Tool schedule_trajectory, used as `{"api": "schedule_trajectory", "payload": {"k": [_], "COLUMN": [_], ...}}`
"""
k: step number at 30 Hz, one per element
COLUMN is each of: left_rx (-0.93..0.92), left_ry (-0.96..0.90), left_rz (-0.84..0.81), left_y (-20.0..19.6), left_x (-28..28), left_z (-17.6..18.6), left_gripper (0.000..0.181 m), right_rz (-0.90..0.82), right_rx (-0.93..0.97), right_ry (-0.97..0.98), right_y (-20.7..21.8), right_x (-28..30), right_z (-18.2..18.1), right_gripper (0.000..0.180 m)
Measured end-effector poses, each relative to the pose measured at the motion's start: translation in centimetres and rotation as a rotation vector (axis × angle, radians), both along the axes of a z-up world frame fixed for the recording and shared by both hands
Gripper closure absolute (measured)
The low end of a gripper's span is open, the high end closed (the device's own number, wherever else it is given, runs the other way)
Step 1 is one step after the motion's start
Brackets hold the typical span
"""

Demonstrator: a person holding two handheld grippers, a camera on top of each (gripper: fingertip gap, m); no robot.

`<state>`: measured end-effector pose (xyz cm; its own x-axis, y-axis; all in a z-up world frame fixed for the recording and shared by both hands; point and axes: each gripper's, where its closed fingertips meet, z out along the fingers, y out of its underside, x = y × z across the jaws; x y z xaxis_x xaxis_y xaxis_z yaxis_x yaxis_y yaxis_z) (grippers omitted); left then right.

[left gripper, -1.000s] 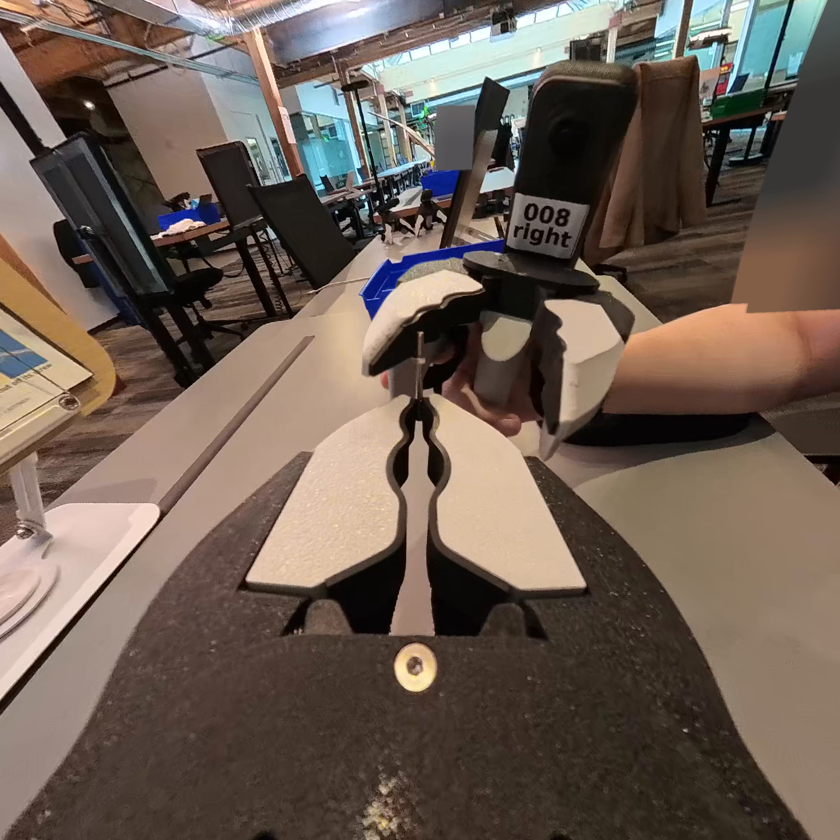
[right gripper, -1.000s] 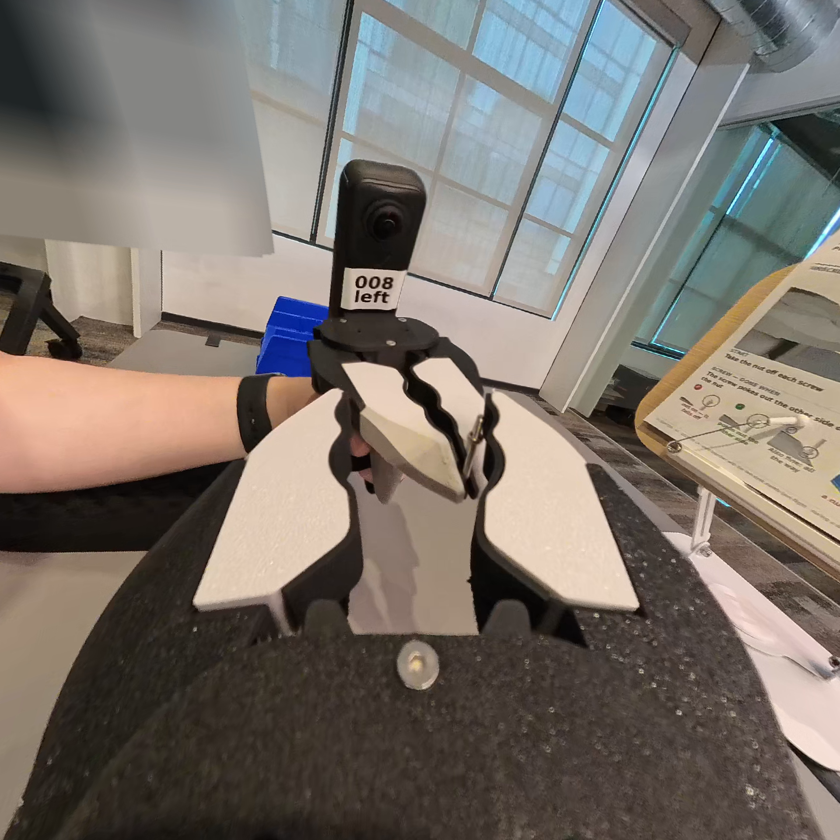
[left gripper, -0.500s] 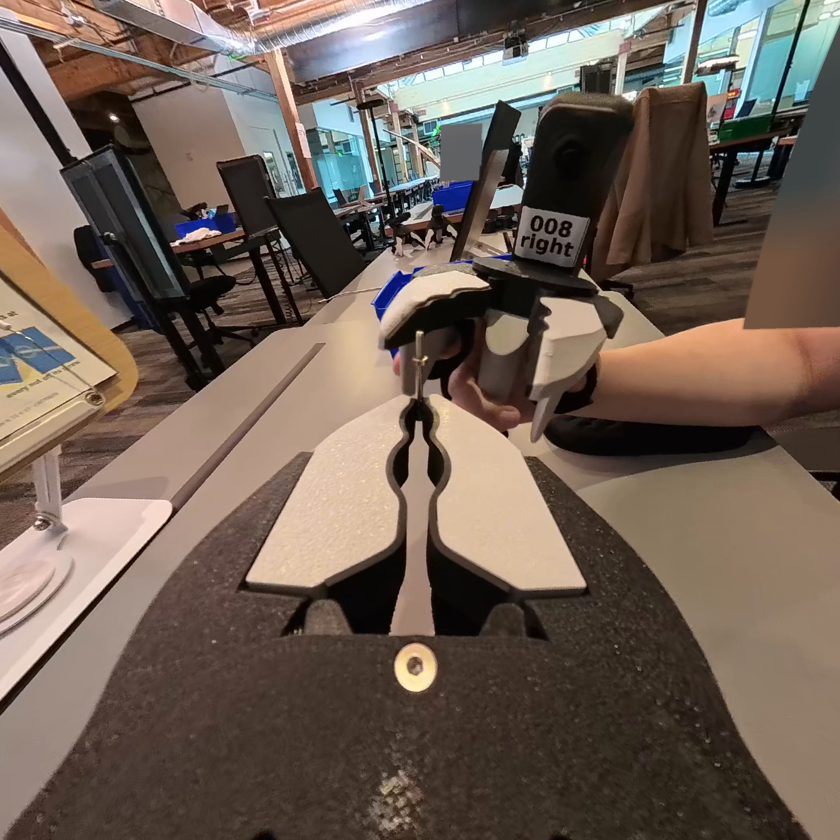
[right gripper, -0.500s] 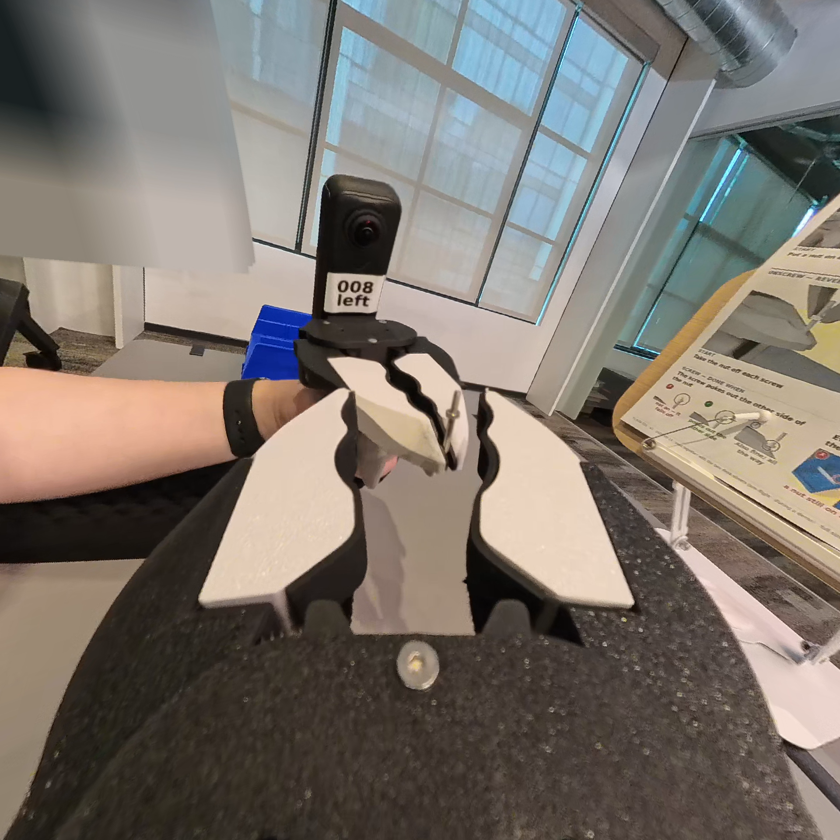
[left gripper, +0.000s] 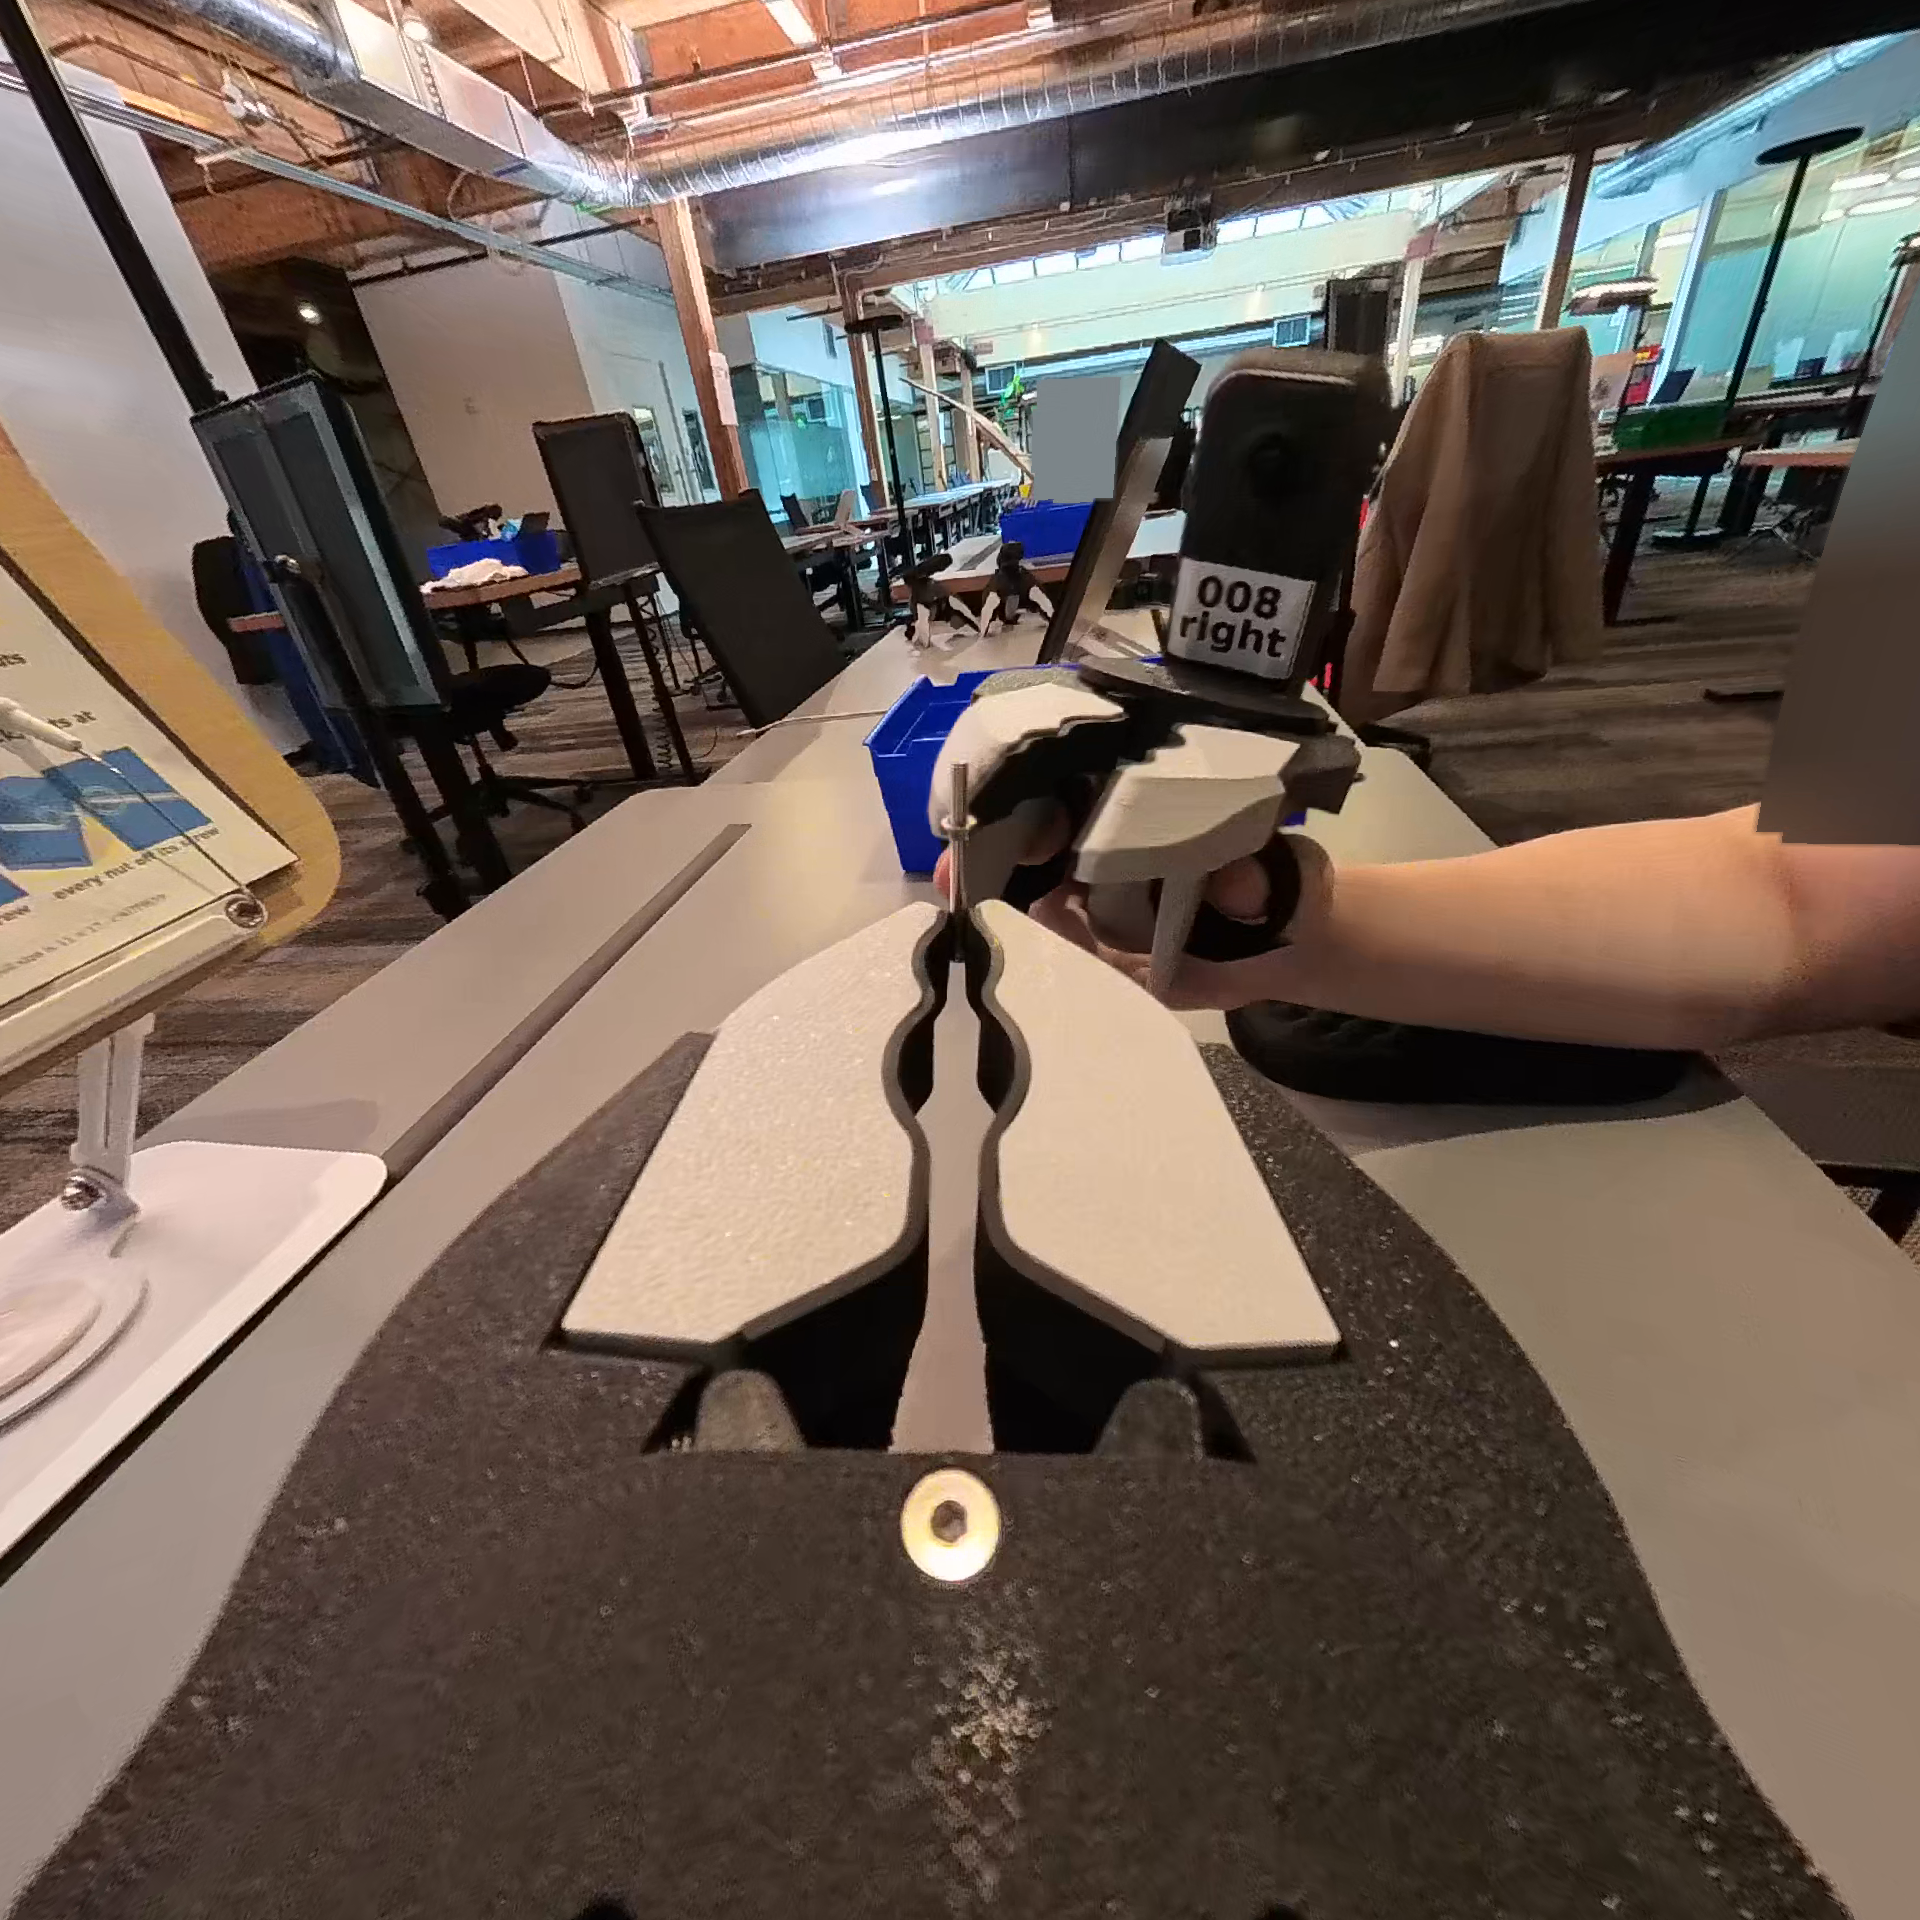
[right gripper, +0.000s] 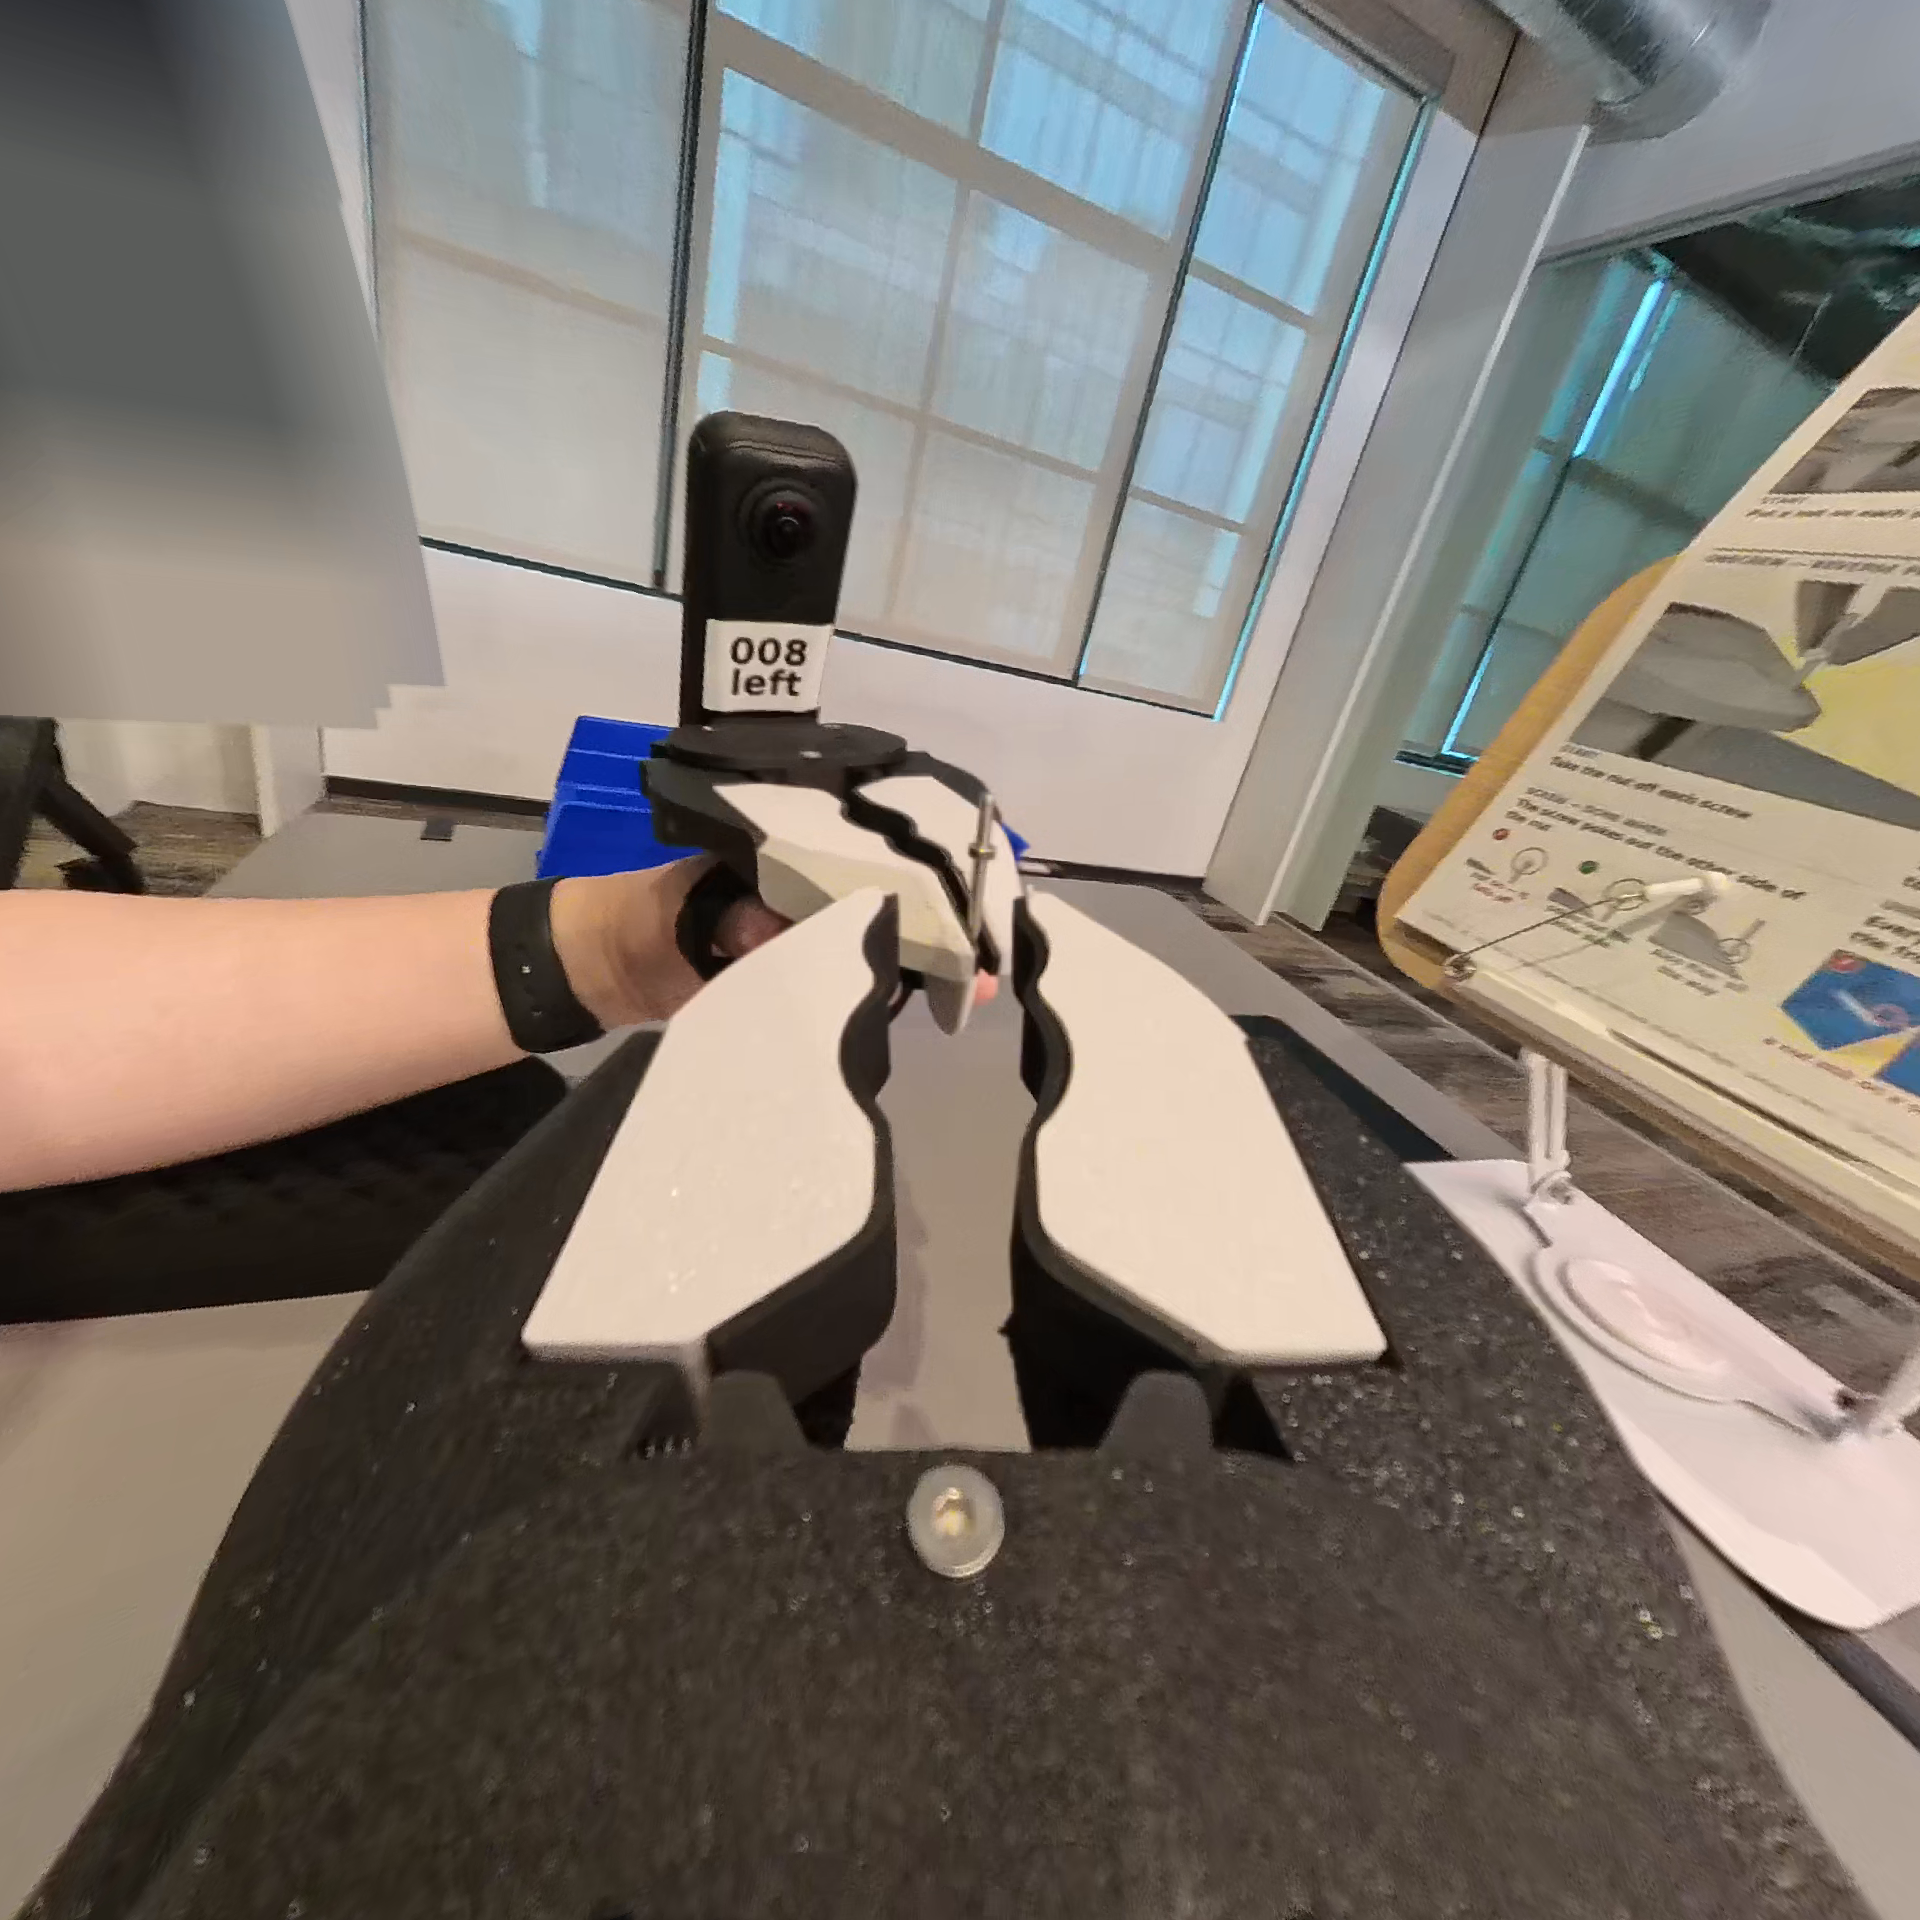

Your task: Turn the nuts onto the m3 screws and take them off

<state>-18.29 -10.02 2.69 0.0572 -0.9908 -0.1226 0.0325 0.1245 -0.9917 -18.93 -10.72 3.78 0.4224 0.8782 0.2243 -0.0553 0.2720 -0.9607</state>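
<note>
Left tool [left gripper: 958,935]: pinching the screw [left gripper: 957,852] by its lower end.
Right tool [right gripper: 951,914]: spread, gripping nothing.
Nut [left gripper: 956,826]: probably light, slippery; grasping its flats is safest.

In the left wrist view the screw [left gripper: 958,852] stands upright at twelve o'clock, its lower end between the tips of my left gripper [left gripper: 957,928], a nut [left gripper: 957,824] partway up it. My right gripper [left gripper: 1023,774] sits just behind, toward one o'clock. A bin [left gripper: 906,769] rests on the bench [left gripper: 1558,1247] beyond. An instruction board [left gripper: 114,831] stands at nine o'clock.
</note>
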Motion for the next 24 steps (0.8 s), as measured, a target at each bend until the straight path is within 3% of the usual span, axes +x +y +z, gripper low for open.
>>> {"api": "schedule_trajectory", "payload": {"k": [24], "left_rx": [0.038], "left_ry": [0.038], "left_rz": [-0.054], "left_y": [-1.2], "left_x": [0.7], "left_z": [-0.6], "left_gripper": [0.179], "right_rz": [0.061], "right_rx": [-0.072], "right_ry": [0.012], "right_y": [-0.1], "right_x": [-0.5], "right_z": [-0.6], "right_gripper": [0.178]}}
